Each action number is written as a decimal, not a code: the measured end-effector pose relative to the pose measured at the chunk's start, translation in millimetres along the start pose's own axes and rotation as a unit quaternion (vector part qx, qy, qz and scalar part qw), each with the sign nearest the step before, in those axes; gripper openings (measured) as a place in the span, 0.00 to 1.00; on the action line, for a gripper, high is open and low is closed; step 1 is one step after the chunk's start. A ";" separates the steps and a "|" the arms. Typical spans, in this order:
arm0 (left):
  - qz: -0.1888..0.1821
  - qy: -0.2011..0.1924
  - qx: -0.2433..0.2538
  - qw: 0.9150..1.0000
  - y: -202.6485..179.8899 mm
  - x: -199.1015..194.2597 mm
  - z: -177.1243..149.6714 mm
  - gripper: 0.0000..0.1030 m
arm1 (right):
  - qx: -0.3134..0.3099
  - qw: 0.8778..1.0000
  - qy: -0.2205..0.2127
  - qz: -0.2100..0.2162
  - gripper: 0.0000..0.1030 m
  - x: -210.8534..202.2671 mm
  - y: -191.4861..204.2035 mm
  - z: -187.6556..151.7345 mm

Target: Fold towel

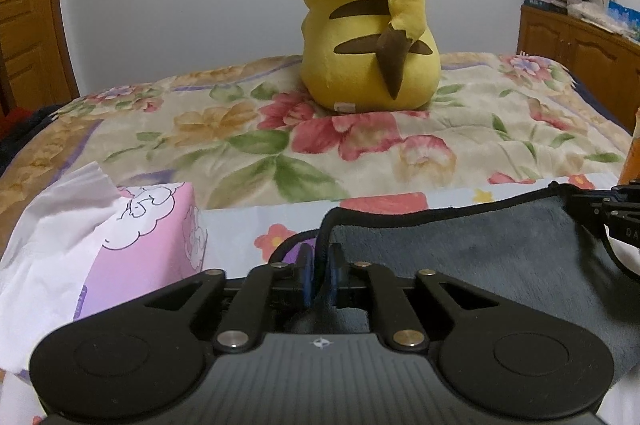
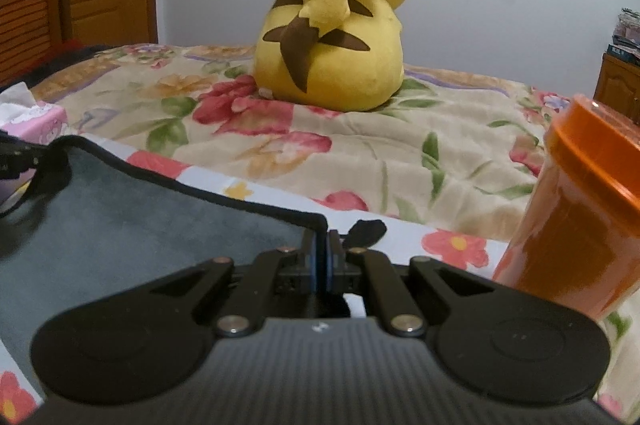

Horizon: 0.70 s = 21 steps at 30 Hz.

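Across the near edge of the flowered sheet (image 1: 236,221) lies the grey towel (image 1: 480,249), black-hemmed, its far edge lifted between two grippers. At its left corner the left hand-held gripper (image 1: 319,265) has its blue pads pressed together on the hem; at the right corner the right hand-held gripper (image 2: 320,249) is likewise pinched tight on the edge, a black tag (image 2: 366,229) sticking out just beside it. A pink tissue box (image 1: 148,225) sits left of the towel, an orange lidded jar (image 2: 576,209) right of it. Farther back on the floral quilt (image 2: 400,153), a yellow plush toy (image 1: 368,17) sits with its back to the cameras.
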<state>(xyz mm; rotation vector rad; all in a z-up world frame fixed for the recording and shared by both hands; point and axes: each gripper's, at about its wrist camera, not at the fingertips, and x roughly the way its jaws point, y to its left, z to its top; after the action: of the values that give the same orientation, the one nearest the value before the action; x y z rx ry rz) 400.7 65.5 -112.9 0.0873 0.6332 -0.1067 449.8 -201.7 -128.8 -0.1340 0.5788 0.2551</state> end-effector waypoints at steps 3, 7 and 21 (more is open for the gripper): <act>0.002 0.001 -0.002 1.000 0.7 -4.2 -1.7 0.38 | -0.007 1.000 0.000 -0.001 0.12 -3.5 2.2 0.3; -0.003 0.004 -0.006 1.000 1.3 -14.0 -5.5 0.46 | -0.005 1.000 0.003 -0.004 0.30 -12.7 3.6 -0.2; -0.022 0.008 0.011 1.000 -20.3 -86.8 -14.7 0.63 | 0.033 0.999 -0.001 0.008 0.53 -94.2 8.0 -9.6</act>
<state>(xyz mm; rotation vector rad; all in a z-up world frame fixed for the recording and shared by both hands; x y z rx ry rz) 320.0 53.3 -74.2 0.0945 0.6510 -0.1562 366.6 -214.7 -84.9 -0.0647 0.5850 0.2515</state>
